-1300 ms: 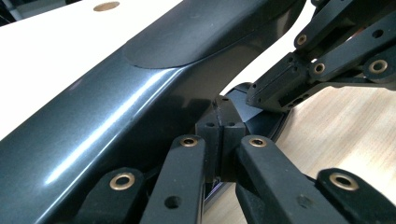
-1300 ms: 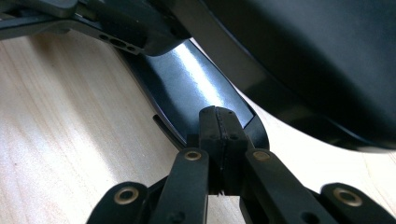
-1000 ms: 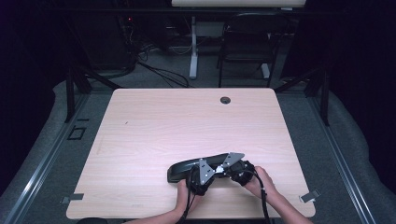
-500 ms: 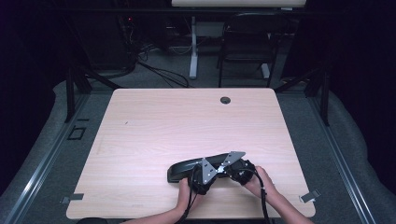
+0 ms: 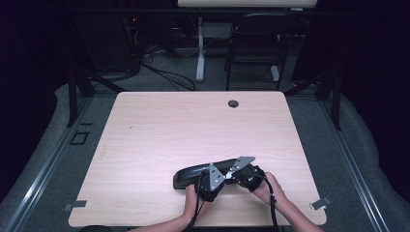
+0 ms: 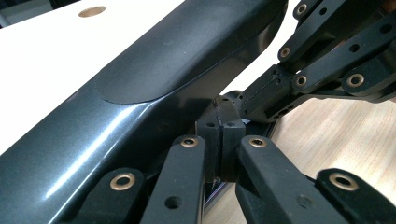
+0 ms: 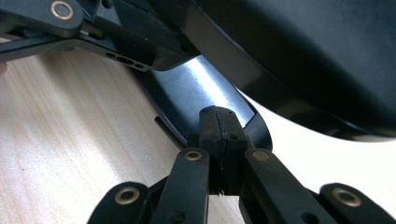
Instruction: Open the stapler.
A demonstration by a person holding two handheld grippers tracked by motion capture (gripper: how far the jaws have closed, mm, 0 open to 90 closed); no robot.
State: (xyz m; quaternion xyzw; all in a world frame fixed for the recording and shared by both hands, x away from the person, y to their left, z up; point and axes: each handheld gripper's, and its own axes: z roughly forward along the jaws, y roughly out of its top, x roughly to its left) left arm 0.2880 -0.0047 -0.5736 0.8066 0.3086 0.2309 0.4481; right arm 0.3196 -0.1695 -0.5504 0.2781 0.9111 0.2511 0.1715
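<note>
Down at the near edge of the table (image 5: 159, 125), a long, dark glossy case (image 5: 193, 175) lies with its long axis running left to right, tilting slightly away toward the right. Both hands sit just behind it on the near side, so it lies straight ahead of each tool, away from the person. The left tool (image 5: 209, 183) meets it near the middle, the right tool (image 5: 249, 176) toward the right end; the two are almost touching each other, and the left one looks a shade closer to the case's bulk.

From the high view I can't make out the jaws at all; the grey plates and the hands cover them. The left gripper view settles it for the left tool (image 6: 220, 140): its jaws stand pressed together, tips at the lower rim of the case (image 6: 140, 79), and whether a thin lip is pinched between them I can't tell. That view also shows the right tool's linkage (image 6: 327, 51) coming in from the upper right. The right gripper view shows the right tool (image 7: 219, 135) likewise closed, tips against the case's (image 7: 196, 88) shiny lower shell where a seam runs under the darker upper half. My guess is that any parting of the halves turns on that seam.
</note>
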